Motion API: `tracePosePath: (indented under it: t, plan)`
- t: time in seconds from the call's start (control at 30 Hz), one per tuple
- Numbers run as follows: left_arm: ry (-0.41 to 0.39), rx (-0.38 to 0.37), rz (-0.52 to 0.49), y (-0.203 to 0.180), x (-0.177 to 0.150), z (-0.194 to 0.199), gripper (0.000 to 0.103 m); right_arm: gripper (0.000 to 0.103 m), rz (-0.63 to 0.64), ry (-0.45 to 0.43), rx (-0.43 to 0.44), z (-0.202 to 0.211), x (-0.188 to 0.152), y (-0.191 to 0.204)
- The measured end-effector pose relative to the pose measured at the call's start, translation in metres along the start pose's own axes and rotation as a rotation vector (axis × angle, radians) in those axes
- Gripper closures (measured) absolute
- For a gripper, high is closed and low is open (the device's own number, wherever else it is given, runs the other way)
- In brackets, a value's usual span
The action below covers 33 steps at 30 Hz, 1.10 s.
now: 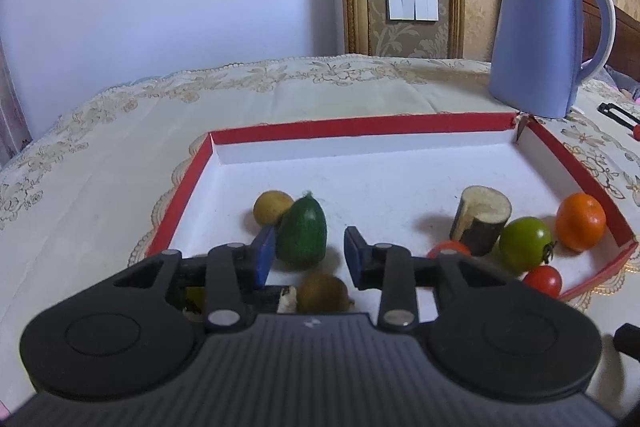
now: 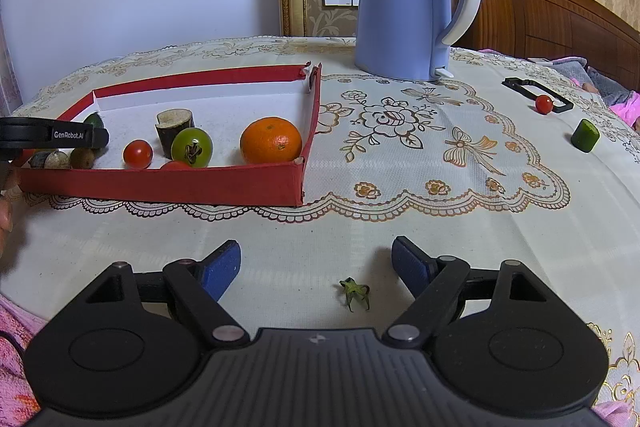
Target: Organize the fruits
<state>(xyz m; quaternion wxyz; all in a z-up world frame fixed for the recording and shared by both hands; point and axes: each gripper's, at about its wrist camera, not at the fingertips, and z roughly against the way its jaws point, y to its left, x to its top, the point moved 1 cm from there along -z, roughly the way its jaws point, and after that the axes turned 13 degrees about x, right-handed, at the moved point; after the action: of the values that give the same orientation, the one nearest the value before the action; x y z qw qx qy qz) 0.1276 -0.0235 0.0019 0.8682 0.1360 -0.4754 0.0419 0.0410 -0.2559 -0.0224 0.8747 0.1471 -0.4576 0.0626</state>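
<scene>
Between my left gripper's (image 1: pixel 310 253) parted pads I am framing the green avocado-like fruit (image 1: pixel 303 231), unclamped, in the red tray (image 1: pixel 178 203). Judging it firm, waxy and light, I am planning on gripping its wide belly. My right gripper (image 2: pixel 316 267) is hanging open, empty, over the tablecloth (image 2: pixel 400 211). I am counting one orange (image 2: pixel 271 140), one green tomato (image 2: pixel 191 147), and two red tomatoes clearly showing in the tray.

Both tools tilted downward: left tool (image 1: pixel 310 251) slightly parted, right tool (image 2: pixel 316 267) wide apart, empty.
</scene>
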Motion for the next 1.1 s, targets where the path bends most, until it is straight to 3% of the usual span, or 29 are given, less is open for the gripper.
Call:
tracePosePath:
  t: [0.2,0.4,0.47,0.57,0.73,0.87,1.1]
  plan:
    - [0.003,-0.011,0.001,0.004,-0.003,0.005,0.063,0.020,0.000,0.000,0.000,0.000,0.000,0.000]
    - [-0.010,-0.011,-0.019,0.002,-0.004,0.007,0.047,0.020,0.001,0.001,-0.001,0.000,0.000,0.000]
    - [-0.014,-0.004,-0.015,0.003,-0.004,0.009,0.035,0.020,0.001,0.001,-0.002,0.000,0.000,0.000]
    - [-0.029,0.003,0.002,0.009,-0.004,0.016,0.027,0.020,0.002,0.002,-0.002,0.000,0.000,0.000]
    - [-0.028,0.015,0.026,0.020,-0.006,0.035,0.020,0.020,-0.016,-0.009,0.003,0.001,0.000,-0.001]
    - [-0.078,0.036,0.028,0.026,-0.008,0.061,0.008,0.016,-0.039,-0.028,0.007,0.005,-0.001,0.002]
    - [-0.099,0.044,0.036,0.032,-0.013,0.094,0.000,0.016,0.020,-0.052,0.035,0.014,0.009,0.035]
